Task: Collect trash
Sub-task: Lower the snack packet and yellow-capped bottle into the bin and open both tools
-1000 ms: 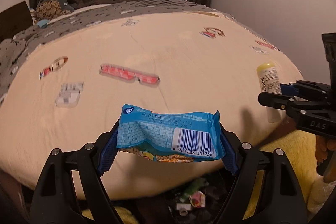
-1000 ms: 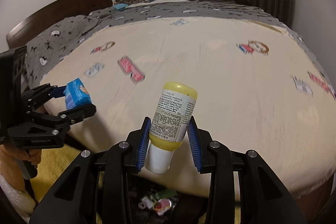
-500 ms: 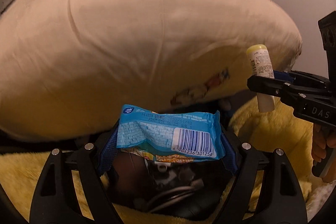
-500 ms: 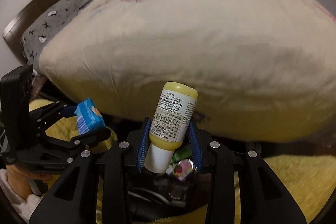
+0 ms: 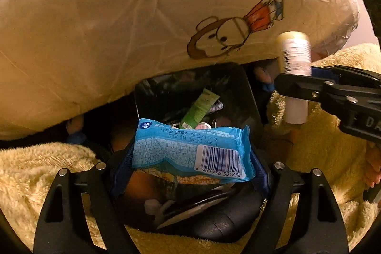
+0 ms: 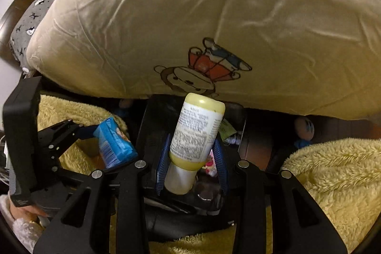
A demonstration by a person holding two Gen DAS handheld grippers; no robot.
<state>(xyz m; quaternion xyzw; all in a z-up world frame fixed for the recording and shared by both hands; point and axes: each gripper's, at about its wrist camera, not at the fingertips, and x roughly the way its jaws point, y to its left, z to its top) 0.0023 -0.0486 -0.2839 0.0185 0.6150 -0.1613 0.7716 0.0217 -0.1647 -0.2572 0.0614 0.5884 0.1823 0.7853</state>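
From the left wrist, the left gripper [image 5: 190,158] clamps a blue snack packet [image 5: 190,150] crosswise between its blue pads, directly above a black trash bin [image 5: 247,97] holding a green tube [image 5: 198,108] and other litter. The cream bedsheet [image 5: 119,16] bulges behind; yellow fleece [image 5: 35,173] flanks the bin.

From the right wrist, the right gripper [image 6: 191,163] squeezes a yellow bottle [image 6: 196,132], white cap downward, over the same bin [image 6: 147,120]. The pink item beneath is possibly a wrapper.
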